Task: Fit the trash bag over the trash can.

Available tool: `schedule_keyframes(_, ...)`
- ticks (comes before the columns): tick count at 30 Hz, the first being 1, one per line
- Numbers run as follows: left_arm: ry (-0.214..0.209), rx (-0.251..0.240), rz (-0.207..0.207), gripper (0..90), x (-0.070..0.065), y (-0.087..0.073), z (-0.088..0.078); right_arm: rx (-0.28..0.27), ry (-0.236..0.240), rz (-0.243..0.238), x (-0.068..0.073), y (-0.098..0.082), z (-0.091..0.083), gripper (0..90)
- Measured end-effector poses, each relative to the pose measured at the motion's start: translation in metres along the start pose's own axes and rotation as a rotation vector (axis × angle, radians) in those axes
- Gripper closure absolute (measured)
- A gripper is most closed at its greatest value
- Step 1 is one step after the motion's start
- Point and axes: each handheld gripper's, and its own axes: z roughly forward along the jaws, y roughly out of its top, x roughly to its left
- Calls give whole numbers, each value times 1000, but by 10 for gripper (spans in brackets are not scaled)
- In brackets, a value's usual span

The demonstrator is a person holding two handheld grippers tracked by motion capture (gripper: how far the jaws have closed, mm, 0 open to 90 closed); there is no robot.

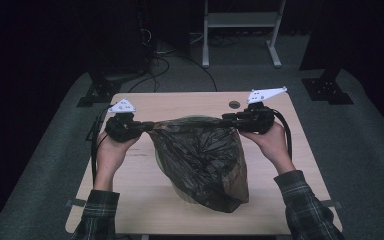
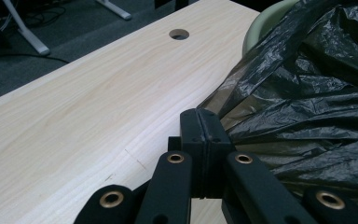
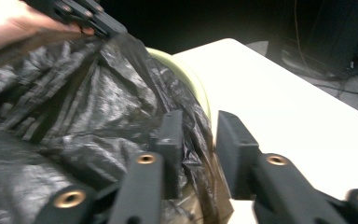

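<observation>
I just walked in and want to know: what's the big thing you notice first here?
A big crinkly black plastic bag sits in the middle of the wooden table, stretched over a pale green bin. The left gripper pinches the bag's edge shut at its left side, while the right gripper has bag film between its jaws at the right side.

a dim lab or office: pale wooden desk (image 1: 145,180), grey carpet (image 1: 360,130), cables (image 1: 165,67), white desk frame (image 1: 240,20).
</observation>
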Motion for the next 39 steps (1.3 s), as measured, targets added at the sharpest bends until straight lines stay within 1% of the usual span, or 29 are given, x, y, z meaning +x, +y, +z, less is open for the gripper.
schedule_keyframes(1,3,3,2,899,1,0,1,-12,15,8,-1,-1,1,808)
schedule_keyframes(2,5,4,2,899,3,0,2,-37,19,9,-2,-1,1,853)
schedule_keyframes(3,1,4,-5,899,4,-1,3,-50,13,11,-3,0,0,900)
schedule_keyframes(4,1,3,-8,899,6,-1,4,-50,-13,2,-3,1,0,900)
schedule_keyframes(6,12,17,-9,899,8,-2,8,-52,-21,12,-7,2,4,900)
schedule_keyframes(7,11,21,-10,899,9,-3,10,-43,-36,14,-8,2,7,900)
schedule_keyframes(8,19,36,-13,899,10,-4,13,-40,-48,16,-9,2,9,900)
schedule_keyframes(10,23,57,-18,899,13,-7,18,-23,-57,30,-14,1,17,900)
schedule_keyframes(11,36,78,-17,899,14,-9,21,-6,-70,35,-16,1,22,900)
schedule_keyframes(12,36,98,-22,899,15,-12,24,11,-84,39,-18,-1,26,900)
schedule_keyframes(14,25,111,-34,899,17,-19,29,35,-78,65,-24,-6,33,900)
schedule_keyframes(15,24,126,-35,899,17,-22,32,52,-80,73,-27,-10,37,900)
schedule_keyframes(17,25,145,-36,899,17,-28,36,70,-73,80,-28,-18,41,896)
schedule_keyframes(18,30,151,-38,899,18,-31,37,77,-80,81,-28,-21,42,875)
schedule_keyframes(19,27,149,-44,899,18,-32,37,76,-99,81,-28,-23,41,846)
schedule_keyframes(21,22,134,-55,899,19,-33,34,50,-114,96,-28,-24,33,796)
schedule_keyframes(22,23,129,-52,899,19,-33,32,17,-122,102,-27,-23,23,779)
schedule_keyframes(23,21,121,-50,899,19,-32,30,-2,-130,102,-25,-20,13,762)
schedule_keyframes(24,20,116,-51,899,19,-31,28,-20,-134,96,-21,-17,3,750)
schedule_keyframes(26,22,102,-48,899,17,-30,23,-42,-121,79,-11,-12,-14,711)
schedule_keyframes(28,24,96,-44,899,15,-30,18,-62,-101,57,5,-6,-32,689)
schedule_keyframes(30,24,91,-40,899,12,-30,16,-66,-60,24,29,-2,-47,659)
schedule_keyframes(32,26,94,-28,899,10,-30,14,-76,-10,5,47,-1,-54,653)
schedule_keyframes(33,27,87,-31,898,9,-30,13,-79,28,-14,60,-1,-57,645)
schedule_keyframes(34,27,87,-28,898,8,-30,12,-82,48,-24,68,-2,-58,643)
schedule_keyframes(35,28,88,-26,899,8,-30,11,-91,82,-33,80,-4,-59,642)
schedule_keyframes(37,30,87,-32,898,8,-30,9,-95,118,-52,96,-7,-61,641)
schedule_keyframes(39,32,86,-36,898,9,-30,7,-96,143,-62,105,-9,-61,642)
